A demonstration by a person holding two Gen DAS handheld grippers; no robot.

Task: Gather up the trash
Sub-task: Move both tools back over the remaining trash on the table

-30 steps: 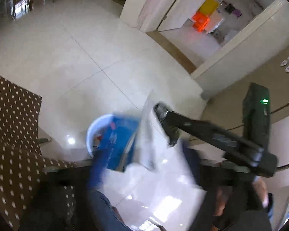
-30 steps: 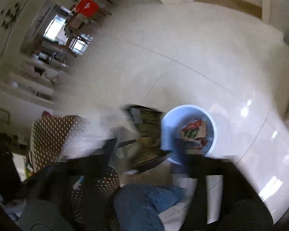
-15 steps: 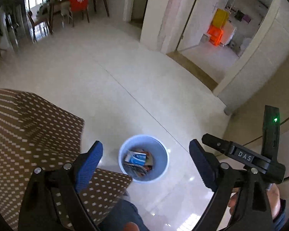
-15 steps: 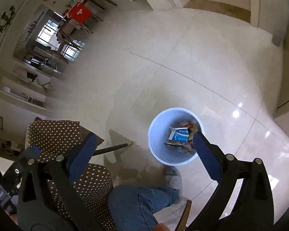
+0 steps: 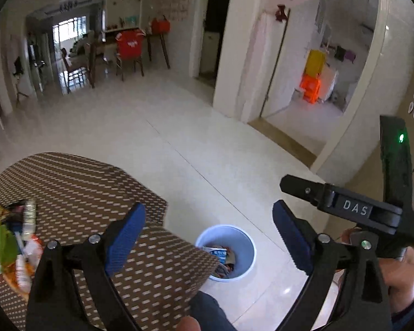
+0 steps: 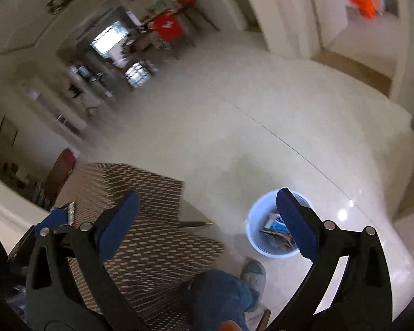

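Observation:
A pale blue bin (image 5: 243, 244) stands on the floor beside the table, with several wrappers (image 5: 219, 253) inside. In the left wrist view my left gripper (image 5: 207, 237) is high above the bin, open and empty. Loose trash (image 5: 11, 245), green and orange packets, lies on the brown dotted tablecloth (image 5: 82, 187) at the far left. My right gripper (image 6: 207, 220) is also open and empty, its right pad overlapping the bin (image 6: 255, 229) in the right wrist view. Wrappers (image 6: 274, 224) show inside the bin there too.
The right gripper's black body (image 5: 353, 209) and the hand holding it (image 5: 400, 275) fill the right of the left wrist view. A person's jeans leg (image 6: 220, 295) and grey shoe (image 6: 252, 275) are next to the bin. Glossy white floor (image 5: 207, 138) stretches toward doorways and distant chairs.
A second ago wrappers were between the left jaws over the bin. Now they lie in the bin, and both grippers have risen and tilted up, bringing the table into view.

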